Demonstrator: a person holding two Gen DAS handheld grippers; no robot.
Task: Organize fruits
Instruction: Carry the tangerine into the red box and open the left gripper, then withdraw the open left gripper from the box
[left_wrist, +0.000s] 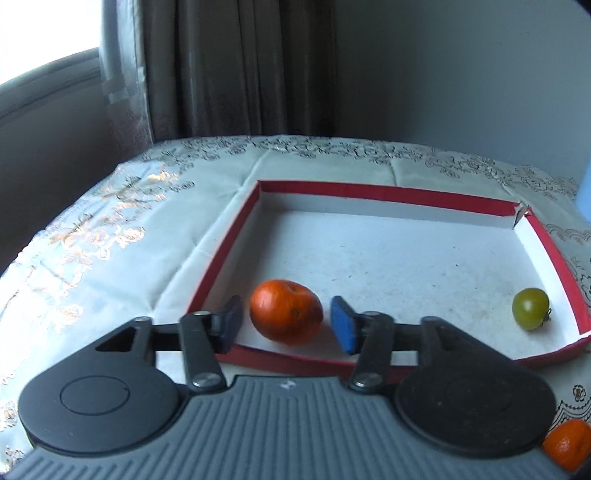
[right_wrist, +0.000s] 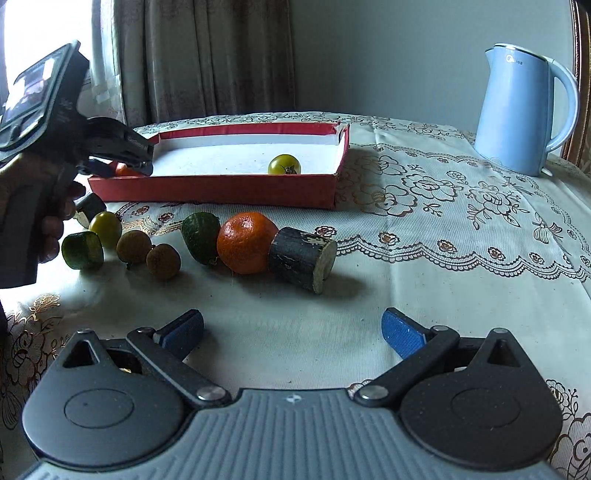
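Note:
A red-rimmed white tray (left_wrist: 384, 194) lies on the tablecloth. An orange-red tomato (left_wrist: 285, 312) rests in its near left corner, between the pads of my left gripper (left_wrist: 286, 323), which is open with gaps on both sides. A green tomato (left_wrist: 530, 308) lies in the tray's near right corner and also shows in the right wrist view (right_wrist: 283, 164). My right gripper (right_wrist: 291, 334) is open and empty, above the cloth in front of a row of fruits: a mandarin (right_wrist: 246, 242), a green fruit (right_wrist: 201, 237), two brown fruits (right_wrist: 163, 261), a green tomato (right_wrist: 106, 229).
A dark wooden cylinder (right_wrist: 303, 258) lies right of the mandarin; a green cylinder (right_wrist: 82, 250) lies at the row's left end. A blue kettle (right_wrist: 517, 110) stands at the back right. The hand with the left gripper (right_wrist: 55, 122) is at the left. Curtains and wall stand behind.

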